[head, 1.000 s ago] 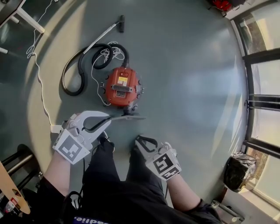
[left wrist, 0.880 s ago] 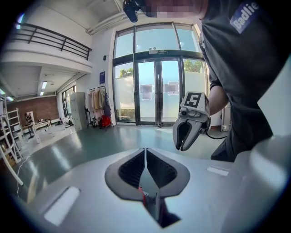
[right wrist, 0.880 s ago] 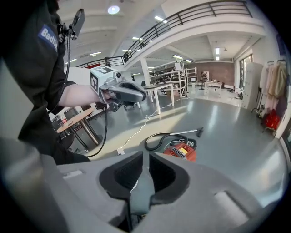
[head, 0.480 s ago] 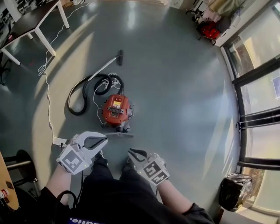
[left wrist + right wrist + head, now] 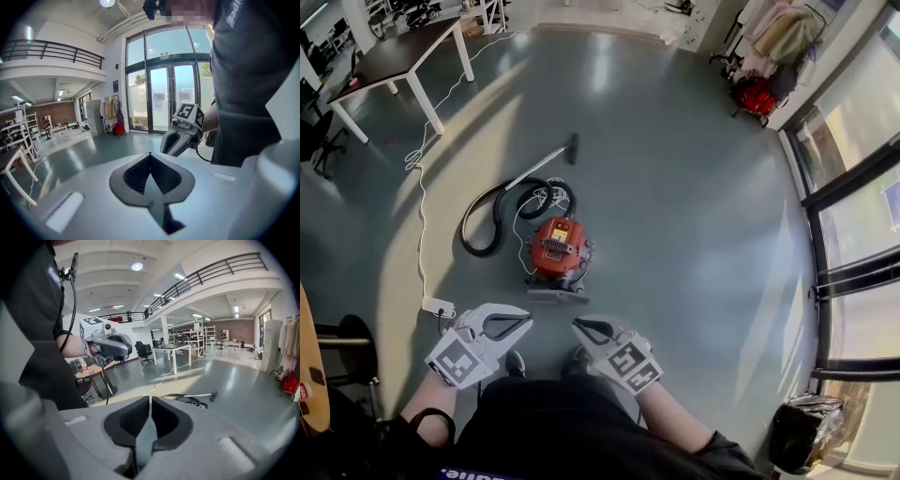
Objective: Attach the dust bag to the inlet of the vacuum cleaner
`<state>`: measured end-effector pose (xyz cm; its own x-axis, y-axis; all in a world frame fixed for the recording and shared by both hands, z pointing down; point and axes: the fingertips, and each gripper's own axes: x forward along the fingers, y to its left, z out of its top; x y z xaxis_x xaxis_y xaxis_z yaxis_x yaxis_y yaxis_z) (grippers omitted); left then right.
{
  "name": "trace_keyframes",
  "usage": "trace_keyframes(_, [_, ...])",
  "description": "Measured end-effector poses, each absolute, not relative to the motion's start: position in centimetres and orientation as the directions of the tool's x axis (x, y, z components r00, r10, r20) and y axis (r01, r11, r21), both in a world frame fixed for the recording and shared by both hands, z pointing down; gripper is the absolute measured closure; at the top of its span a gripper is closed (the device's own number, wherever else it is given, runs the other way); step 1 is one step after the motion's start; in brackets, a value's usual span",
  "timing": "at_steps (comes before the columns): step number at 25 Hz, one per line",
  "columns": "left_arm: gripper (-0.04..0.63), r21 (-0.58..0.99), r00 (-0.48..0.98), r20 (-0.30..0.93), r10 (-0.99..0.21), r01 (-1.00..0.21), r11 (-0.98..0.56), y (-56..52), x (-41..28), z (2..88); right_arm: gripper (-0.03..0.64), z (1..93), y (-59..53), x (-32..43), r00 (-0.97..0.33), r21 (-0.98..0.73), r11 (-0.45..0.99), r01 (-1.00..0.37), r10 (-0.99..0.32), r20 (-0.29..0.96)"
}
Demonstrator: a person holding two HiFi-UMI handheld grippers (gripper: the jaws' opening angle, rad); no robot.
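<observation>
Your dark grey short-sleeved shirt (image 5: 248, 70) bears white lettering (image 5: 233, 16). The left gripper (image 5: 528, 322) and right gripper (image 5: 577, 324) are pale grey, with a black-and-white marker cube (image 5: 455, 359) behind each; a black cable (image 5: 205, 156) trails behind the right.

The glossy grey floor (image 5: 703, 216) carries a red vacuum cleaner (image 5: 558, 253) just ahead of the left tongs (image 5: 525, 321) and the right tongs (image 5: 577, 325), with a flat grey piece (image 5: 553, 296) lying against the cleaner's near side, between it and the tong tips. Beyond the cleaner its black hose (image 5: 487, 225) loops on the floor, and a pale wand (image 5: 534, 169) runs on to a dark nozzle (image 5: 573, 148). Near the left tongs' outer side lies a white power strip (image 5: 438, 307), its cable (image 5: 420, 216) trailing toward a dark-topped desk (image 5: 394, 56) far ahead; a black sack (image 5: 797, 433) stands well off beyond the right tongs.
</observation>
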<state>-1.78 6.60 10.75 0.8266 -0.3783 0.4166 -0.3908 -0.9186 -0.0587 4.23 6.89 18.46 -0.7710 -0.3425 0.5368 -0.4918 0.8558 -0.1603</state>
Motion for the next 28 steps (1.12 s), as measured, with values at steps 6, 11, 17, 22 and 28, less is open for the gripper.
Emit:
trace_keyframes(6, [0.578,-0.051,0.865,0.351,-0.358,-0.363,-0.93,10.1,-5.2,9.2,0.623,15.7,9.6,0.5,-0.747,-0.126,0.834,-0.537,-0.401,0.53])
trace_keyframes(11, [0.578,-0.106,0.851,0.367,-0.376,-0.364,-0.926,13.4,-10.8,8.4,0.623,13.4,12.8,-2.4,-0.694,-0.097,0.79,-0.605,-0.464,0.55])
trace_keyframes(17, [0.578,-0.103,0.861,0.371,-0.347,-0.334,-0.937,15.7,-14.6,10.2,0.623,12.9,15.1,-5.9,-0.666,-0.073,0.758,-0.649,-0.518,0.536])
trace_keyframes(22, [0.578,-0.07,0.881,0.33,-0.339,-0.336,-0.939,18.6,-12.8,8.2,0.623,11.3,17.6,-5.9,-0.701,-0.091,0.77,-0.631,-0.517,0.49])
trace_keyframes(28, [0.578,-0.036,0.849,0.317,-0.422,-0.434,-0.9,21.2,-9.0,6.5,0.623,9.1,21.1,-4.1,-0.778,-0.117,0.809,-0.576,-0.499,0.381])
